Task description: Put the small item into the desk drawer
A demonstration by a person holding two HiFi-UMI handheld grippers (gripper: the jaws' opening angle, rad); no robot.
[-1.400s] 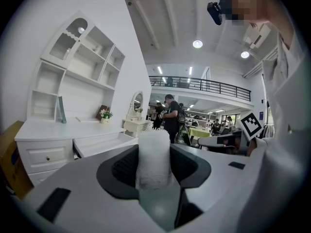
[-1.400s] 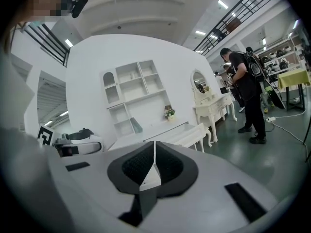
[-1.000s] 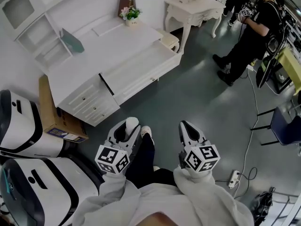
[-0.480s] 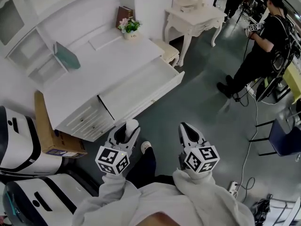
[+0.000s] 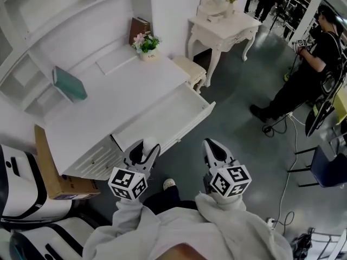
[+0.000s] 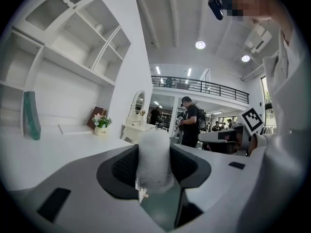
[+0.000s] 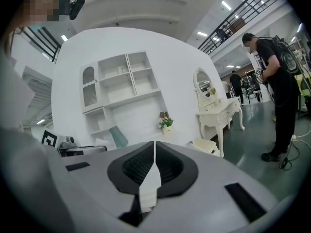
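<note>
**Head view:** sitting on the person's head and looking steeply down past the left gripper (image 5: 142, 151) and right gripper (image 5: 214, 150), both near, onto the white desk (image 5: 108, 107) and its open drawer (image 5: 162, 118) farther below.

**Left gripper view:** riding on that gripper and looking along its jaws, roughly level over the desk top. The white fluffy item (image 6: 154, 159) clamped there is sitting closest to the lens.

**Right gripper view:** riding likewise and facing the shelves over jaws that are closed together.

**Shared:** all three are taking in the flower pot (image 5: 147, 45), teal book (image 5: 69, 84), dressing table (image 5: 222, 26) and person in black (image 5: 303, 85).
</note>
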